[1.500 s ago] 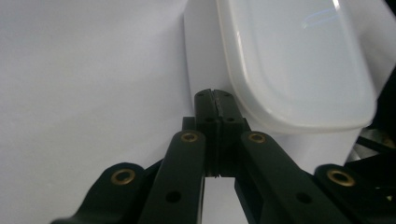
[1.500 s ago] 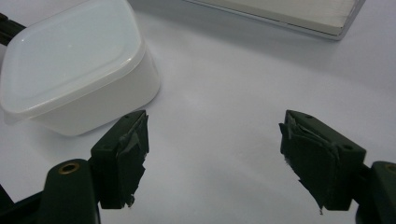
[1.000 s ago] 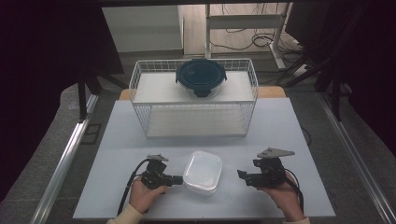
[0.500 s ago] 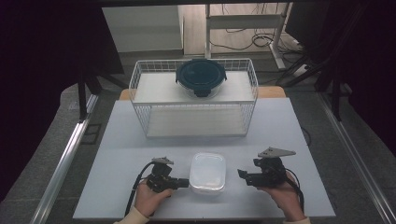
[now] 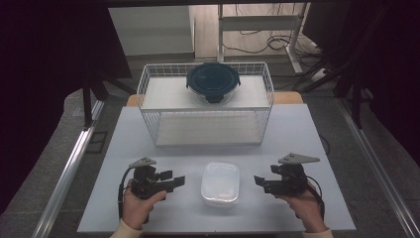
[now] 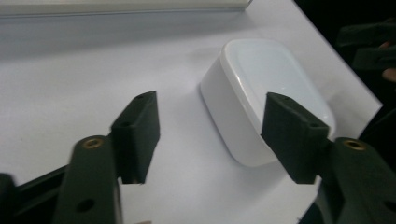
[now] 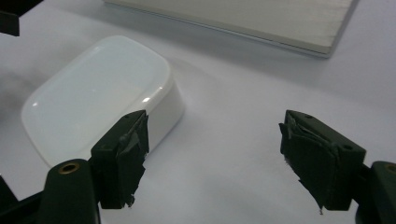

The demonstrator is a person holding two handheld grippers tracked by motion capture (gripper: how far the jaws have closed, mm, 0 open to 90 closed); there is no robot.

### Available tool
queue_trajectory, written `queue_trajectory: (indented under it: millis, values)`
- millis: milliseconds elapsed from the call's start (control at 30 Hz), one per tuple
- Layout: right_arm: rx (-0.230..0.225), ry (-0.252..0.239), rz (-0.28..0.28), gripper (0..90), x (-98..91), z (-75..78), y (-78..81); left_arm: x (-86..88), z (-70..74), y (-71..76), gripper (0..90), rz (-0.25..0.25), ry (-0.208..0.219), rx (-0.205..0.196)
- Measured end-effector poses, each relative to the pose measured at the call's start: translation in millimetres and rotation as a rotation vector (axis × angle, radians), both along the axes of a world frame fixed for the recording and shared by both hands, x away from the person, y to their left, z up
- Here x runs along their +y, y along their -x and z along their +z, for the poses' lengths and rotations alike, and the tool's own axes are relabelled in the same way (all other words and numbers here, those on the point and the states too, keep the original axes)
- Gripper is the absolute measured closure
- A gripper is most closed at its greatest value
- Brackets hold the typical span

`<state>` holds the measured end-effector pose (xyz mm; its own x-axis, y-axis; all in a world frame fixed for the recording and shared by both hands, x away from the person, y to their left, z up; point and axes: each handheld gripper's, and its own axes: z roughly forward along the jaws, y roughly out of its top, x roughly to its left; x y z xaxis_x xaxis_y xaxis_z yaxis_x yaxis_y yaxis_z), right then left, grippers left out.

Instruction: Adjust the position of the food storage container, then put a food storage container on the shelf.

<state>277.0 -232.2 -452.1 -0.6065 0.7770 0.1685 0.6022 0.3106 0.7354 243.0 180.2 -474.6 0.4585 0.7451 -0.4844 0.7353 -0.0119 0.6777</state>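
Dark surroundings frame a pale white table (image 5: 148, 144), with a grey floor and cables beyond it. At the table's far edge stands a white wire basket (image 5: 205, 106), and on its upper shelf sits a round glass container with a dark blue lid (image 5: 213, 82).

Both grippers rest low over the near part of the table, each held in a person's hand, and they point toward each other. Between them lies a white rectangular lidded container (image 5: 220, 183), upright on the table, touching neither.

The left gripper (image 5: 177, 181) points toward the container's left side and stops just short of it. Its jaws have just been opening and now stand wide apart with nothing between the pads. In the left gripper view the container (image 6: 261, 98) lies just ahead and toward one jaw, which overlaps its near corner in the picture, while bare table shows in the gap.

The right gripper (image 5: 258, 181) sits just beside the container's right side, a little apart. Its jaws are spread wide and grip nothing. In the right gripper view the container (image 7: 98, 93) lies ahead, off toward one jaw, and the basket's base board (image 7: 261, 18) runs across the far table.
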Motion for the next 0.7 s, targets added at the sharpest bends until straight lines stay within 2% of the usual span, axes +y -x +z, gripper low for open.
queue_trajectory:
  millis: [67, 133, 233, 567, 600, 700]
  values:
    - [-0.001, -0.016, 0.019, 23.8, 3.0, 1.5, 0.6, 4.5, 1.7, 0.4, 31.1, 0.008, 0.031, 0.003]
    - [-0.003, -0.033, 0.031, 23.8, 4.2, 2.8, 1.3, 5.3, 2.2, 0.4, 30.1, 0.015, 0.039, 0.005]
    - [-0.001, -0.055, 0.038, 23.8, 3.6, 2.0, 2.9, 4.6, 2.1, 0.4, 28.9, 0.013, 0.048, 0.009]
    - [-0.006, -0.068, 0.026, 24.0, -1.7, 4.0, 7.1, 0.7, -0.1, -5.3, 26.3, 0.000, 0.063, 0.026]
    - [-0.004, -0.090, 0.025, 24.1, -2.9, 4.4, 8.4, -0.4, 0.5, -5.9, 26.3, -0.005, 0.060, 0.023]
    - [-0.004, -0.101, 0.019, 24.0, -3.4, 5.3, 9.9, -2.0, 0.4, -8.2, 26.2, -0.008, 0.070, 0.021]
